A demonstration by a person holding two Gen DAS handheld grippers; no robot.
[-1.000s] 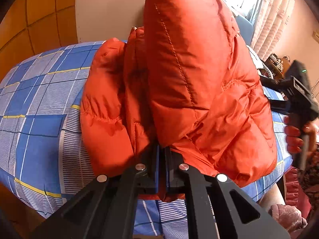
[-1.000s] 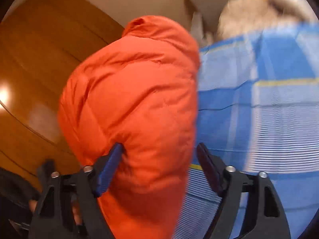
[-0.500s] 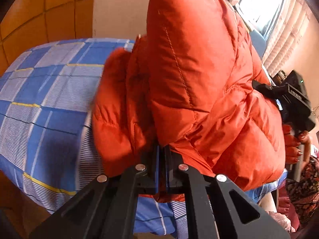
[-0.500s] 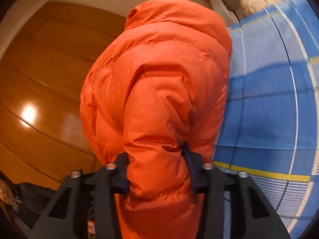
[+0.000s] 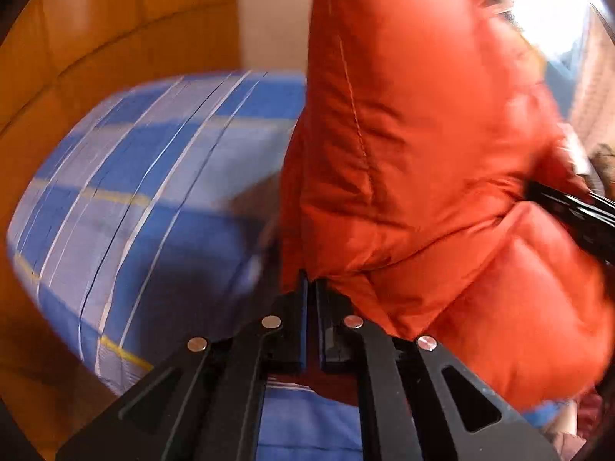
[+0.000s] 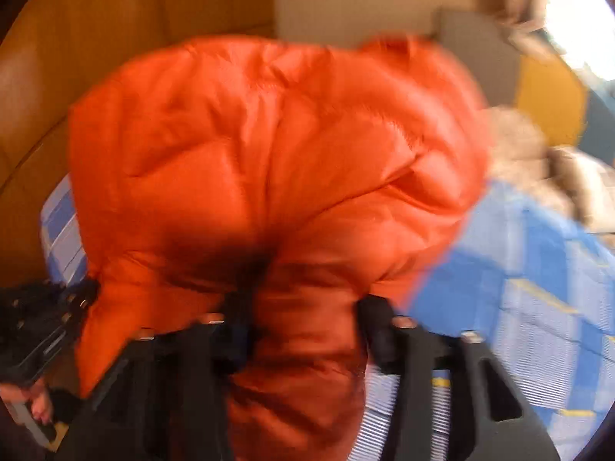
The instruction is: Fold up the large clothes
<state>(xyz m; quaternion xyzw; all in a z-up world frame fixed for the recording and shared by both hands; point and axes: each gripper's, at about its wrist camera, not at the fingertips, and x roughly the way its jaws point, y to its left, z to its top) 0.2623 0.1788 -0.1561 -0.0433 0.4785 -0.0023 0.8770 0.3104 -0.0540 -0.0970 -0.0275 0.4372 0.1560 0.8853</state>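
Left wrist view shows my left gripper pinched almost completely together on a thin edge of the orange puffer jacket, the two blue pads nearly meeting with the fabric caught at their tips. The jacket rises from that pinch as a tall quilted mass that fills the middle and right of the view, raised above the blue checked bedsheet. At the right edge the black body of my other gripper presses into the jacket's side. Wooden wall panelling curves behind the bed.

From the right wrist camera everything is smeared, so I read it with some caution. My right gripper has a thick fold of the jacket between its jaws, and the jaws are opening; I think the right finger stands just off the fabric, though the blur keeps me from being sure. The jacket bulges up over the fingers, above the bedsheet, which shows to the right. A beige fluffy heap lies on the bed beyond. At lower left I see my left gripper.
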